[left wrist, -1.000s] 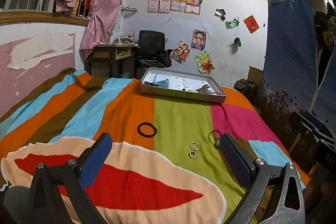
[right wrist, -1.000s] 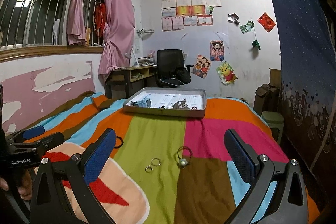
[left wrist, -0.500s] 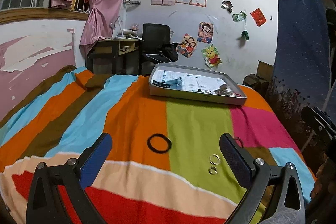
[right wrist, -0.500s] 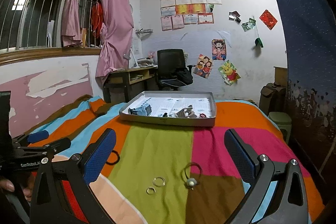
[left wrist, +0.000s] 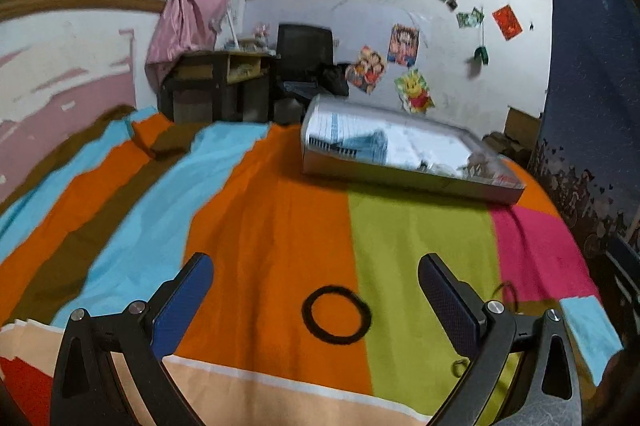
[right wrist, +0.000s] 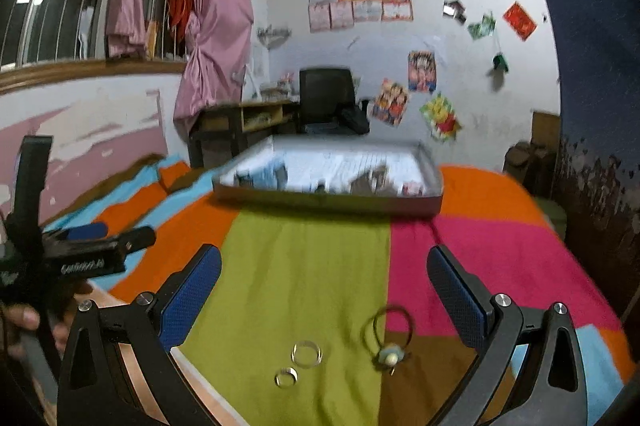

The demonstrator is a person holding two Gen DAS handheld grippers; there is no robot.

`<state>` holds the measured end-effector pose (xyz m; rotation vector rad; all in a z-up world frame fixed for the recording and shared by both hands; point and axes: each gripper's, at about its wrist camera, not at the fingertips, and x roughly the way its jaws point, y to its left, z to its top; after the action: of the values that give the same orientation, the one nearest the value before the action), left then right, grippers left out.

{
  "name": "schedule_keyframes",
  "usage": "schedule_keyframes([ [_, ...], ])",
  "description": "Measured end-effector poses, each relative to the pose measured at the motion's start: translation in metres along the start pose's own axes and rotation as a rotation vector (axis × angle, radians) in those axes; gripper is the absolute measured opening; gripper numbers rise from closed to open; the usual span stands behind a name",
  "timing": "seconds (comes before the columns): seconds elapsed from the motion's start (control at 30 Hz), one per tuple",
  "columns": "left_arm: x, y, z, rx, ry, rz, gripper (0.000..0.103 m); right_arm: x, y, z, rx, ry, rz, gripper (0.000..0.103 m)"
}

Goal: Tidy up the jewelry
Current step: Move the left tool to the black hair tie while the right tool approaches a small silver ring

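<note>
- The left tool [left wrist: 316, 290] hangs over the striped bedspread [left wrist: 264, 210], its blue-padded jaws spread wide and holding nothing.
- A black ring-shaped band [left wrist: 337, 315] lies flat on the orange stripe, between those jaws.
- The right tool [right wrist: 324, 286] is likewise wide apart and empty.
- Below it, on the green stripe, lie two silver rings [right wrist: 298, 362] just beside each other; a looped piece with a pale bead [right wrist: 390, 340] rests near them.
- A shallow grey tray [right wrist: 328, 202] holding small blurred items sits farther back on the bed.
</note>
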<state>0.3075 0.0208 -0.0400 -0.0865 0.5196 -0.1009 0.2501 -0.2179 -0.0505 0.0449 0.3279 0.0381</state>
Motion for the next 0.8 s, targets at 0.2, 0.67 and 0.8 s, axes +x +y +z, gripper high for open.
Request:
schedule_keyframes([
  [0.2, 0.051, -0.001, -0.023, 0.078, 0.164, -0.039, 0.103, 0.037, -0.003, -0.039, 0.048, 0.163, 0.067, 0.101],
  [0.67, 0.086, -0.012, -0.040, 0.153, 0.275, -0.086, 0.090, 0.090, 0.015, -0.096, 0.073, 0.443, 0.120, 0.059],
  [0.8, 0.086, -0.011, -0.040, 0.161, 0.270, -0.092, 0.080, 0.093, 0.020, -0.104, 0.078, 0.474, 0.139, 0.045],
])
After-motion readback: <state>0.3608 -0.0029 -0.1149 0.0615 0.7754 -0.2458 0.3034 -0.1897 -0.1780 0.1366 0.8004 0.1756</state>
